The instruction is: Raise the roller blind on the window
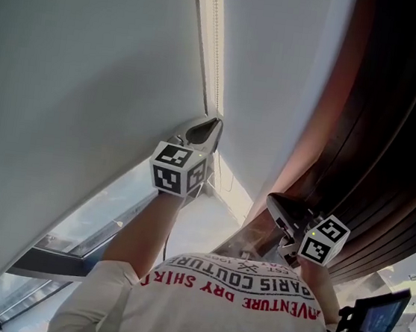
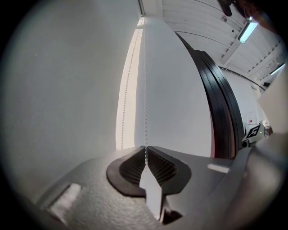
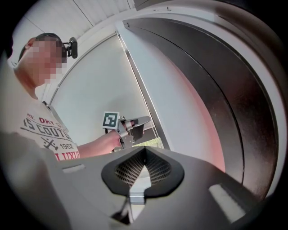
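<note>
- The left gripper (image 1: 211, 126) sits at the centre of the head view and points toward the inner corner of the window recess, with its marker cube (image 1: 179, 168) just below it.
- In the left gripper view, the left gripper (image 2: 146, 150) has its jaws drawn together on the bead chain (image 2: 145, 90). The chain drops straight down the middle of the frame and ends pinched between the ribbed pads (image 2: 130, 167).
- A second strand (image 2: 128, 90) of the chain hangs free just left of the clamped one, against the bright strip of daylight.
- In the head view, the bead chain (image 1: 220, 58) runs from the top centre of the frame down to the left gripper's tips.
- The roller blind (image 1: 77, 70) fills the upper left of the head view as a plain grey sheet, directly left of the chain and the gripper.
- Window glass (image 1: 88, 222) shows in a band at the lower left, under the blind.
- The right gripper (image 1: 273, 199) is at the lower right of the head view, well apart from the chain and beside a dark ribbed panel (image 1: 395, 109).
- In its own view, the right gripper (image 3: 145, 150) has its jaws closed with nothing between them.
- That view also shows the left gripper (image 3: 135, 123) left of centre, held up at the blind's edge.
- The person's printed T-shirt (image 1: 236, 300) fills the bottom centre of the head view.
</note>
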`<action>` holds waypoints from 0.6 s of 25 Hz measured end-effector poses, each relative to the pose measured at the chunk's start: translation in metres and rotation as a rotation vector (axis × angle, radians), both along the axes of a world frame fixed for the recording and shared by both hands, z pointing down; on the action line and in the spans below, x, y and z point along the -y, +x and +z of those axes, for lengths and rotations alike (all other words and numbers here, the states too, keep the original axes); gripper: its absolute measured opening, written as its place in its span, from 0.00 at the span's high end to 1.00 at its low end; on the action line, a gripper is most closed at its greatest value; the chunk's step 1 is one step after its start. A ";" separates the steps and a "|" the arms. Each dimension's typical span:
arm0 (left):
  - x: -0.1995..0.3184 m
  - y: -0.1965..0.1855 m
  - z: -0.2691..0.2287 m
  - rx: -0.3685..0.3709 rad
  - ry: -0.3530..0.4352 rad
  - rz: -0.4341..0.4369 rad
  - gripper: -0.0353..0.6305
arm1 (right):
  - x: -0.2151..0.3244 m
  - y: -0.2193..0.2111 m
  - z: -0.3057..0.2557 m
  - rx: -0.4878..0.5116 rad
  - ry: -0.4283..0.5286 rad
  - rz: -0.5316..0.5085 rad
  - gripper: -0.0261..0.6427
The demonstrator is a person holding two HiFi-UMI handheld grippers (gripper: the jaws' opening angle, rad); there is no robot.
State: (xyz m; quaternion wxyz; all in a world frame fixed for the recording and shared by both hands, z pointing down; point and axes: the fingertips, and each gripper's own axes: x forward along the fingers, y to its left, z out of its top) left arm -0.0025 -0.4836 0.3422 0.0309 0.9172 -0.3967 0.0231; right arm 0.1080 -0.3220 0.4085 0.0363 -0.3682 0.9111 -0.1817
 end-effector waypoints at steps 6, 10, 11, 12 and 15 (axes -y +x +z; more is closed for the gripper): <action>-0.027 0.014 0.002 -0.009 0.003 0.100 0.93 | -0.008 0.000 0.008 -0.004 -0.009 -0.023 0.96; -0.052 0.020 0.007 -0.009 -0.007 0.169 0.93 | -0.011 0.002 0.012 -0.010 -0.011 -0.029 0.96; -0.059 0.021 0.009 -0.004 -0.010 0.187 0.93 | -0.012 0.002 0.013 -0.014 -0.010 -0.033 0.96; -0.066 0.023 0.011 0.006 -0.013 0.203 0.93 | -0.012 0.002 0.013 -0.019 -0.007 -0.039 0.96; -0.088 0.030 0.022 0.042 -0.031 0.246 0.93 | -0.012 0.003 0.011 -0.039 0.010 -0.061 0.96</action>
